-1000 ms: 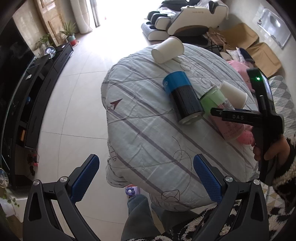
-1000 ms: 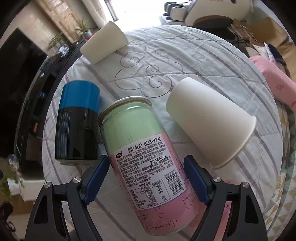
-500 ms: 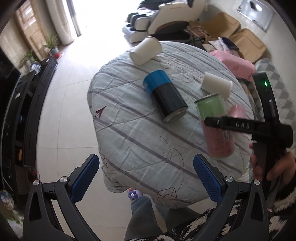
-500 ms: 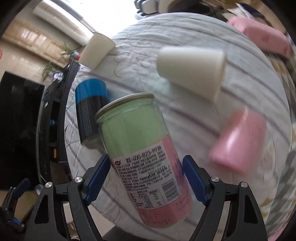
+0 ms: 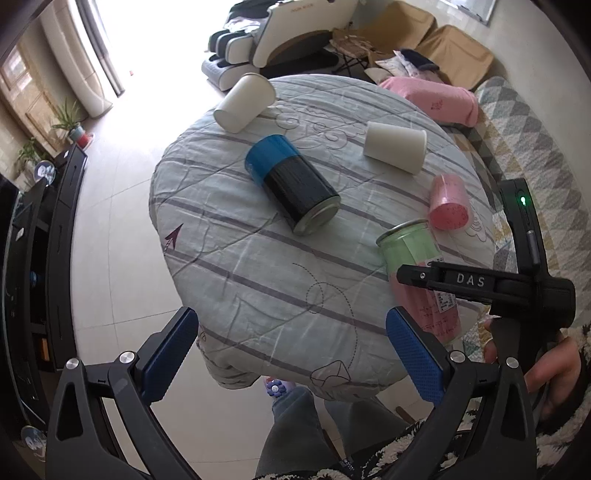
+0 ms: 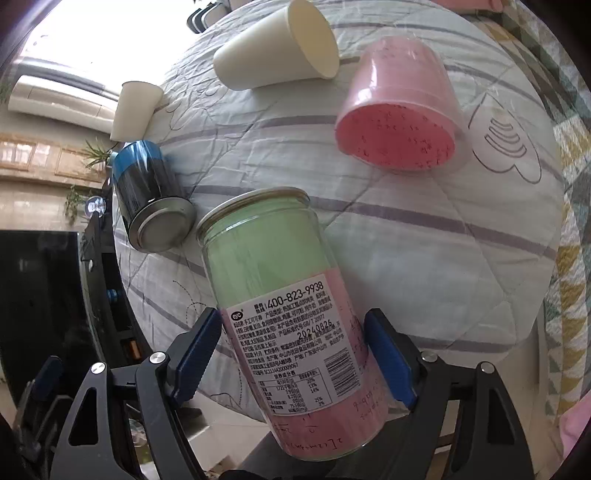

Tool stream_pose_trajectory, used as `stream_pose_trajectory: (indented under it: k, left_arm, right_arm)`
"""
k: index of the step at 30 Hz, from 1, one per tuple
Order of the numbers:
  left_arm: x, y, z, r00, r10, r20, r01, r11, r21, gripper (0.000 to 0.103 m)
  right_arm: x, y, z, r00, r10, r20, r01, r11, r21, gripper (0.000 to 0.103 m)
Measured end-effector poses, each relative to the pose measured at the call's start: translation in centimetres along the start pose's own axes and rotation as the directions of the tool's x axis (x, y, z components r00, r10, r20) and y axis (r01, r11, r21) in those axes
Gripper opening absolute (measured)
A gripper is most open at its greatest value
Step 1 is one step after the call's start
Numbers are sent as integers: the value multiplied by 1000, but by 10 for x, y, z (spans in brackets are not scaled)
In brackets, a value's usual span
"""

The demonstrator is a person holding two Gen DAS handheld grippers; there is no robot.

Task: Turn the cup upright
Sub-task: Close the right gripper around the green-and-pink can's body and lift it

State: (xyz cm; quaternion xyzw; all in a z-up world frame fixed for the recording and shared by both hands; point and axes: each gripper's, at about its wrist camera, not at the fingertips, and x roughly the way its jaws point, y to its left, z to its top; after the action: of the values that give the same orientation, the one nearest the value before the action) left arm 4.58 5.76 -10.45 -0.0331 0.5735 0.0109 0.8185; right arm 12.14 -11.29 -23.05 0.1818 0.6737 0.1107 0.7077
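Note:
My right gripper point(image 6: 291, 354) is shut on a green and pink can-shaped cup point(image 6: 280, 314), held tilted above the near right edge of the round table; it also shows in the left wrist view point(image 5: 413, 251). My left gripper point(image 5: 291, 354) is open and empty, off the table's near edge. On the table lie a blue and black can point(image 5: 291, 184), a pink cup point(image 5: 448, 206) on its side, and two white paper cups, one point(image 5: 395, 146) near the middle right and one point(image 5: 243, 101) at the far edge.
The round table has a striped pale quilt point(image 5: 258, 266) over it. A TV cabinet point(image 5: 40, 251) runs along the left. A massage chair point(image 5: 280, 33) and a pink cushion point(image 5: 428, 98) lie beyond the table. The person's legs point(image 5: 295, 424) are below the near edge.
The right gripper has lifted the green and pink cup off the table and swung it towards the near right edge, tilting it more upright. The left gripper drew back slightly.

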Motion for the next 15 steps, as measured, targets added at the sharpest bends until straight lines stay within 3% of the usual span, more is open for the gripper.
stream_pose_trajectory:
  k: [6, 9, 15]
  left_arm:
    - [-5, -19, 3, 999, -28, 19, 28, 999, 33, 103]
    - [-5, -34, 4, 998, -54, 18, 53, 997, 47, 103]
    - [0, -65, 5, 995, -100, 13, 100, 994, 49, 103]
  right_arm:
    - [-17, -4, 0, 1000, 12, 11, -12, 1000, 5, 81]
    - [-35, -6, 1, 998, 37, 54, -35, 999, -27, 81]
    - [-76, -15, 5, 991, 11, 135, 1, 996, -91, 81]
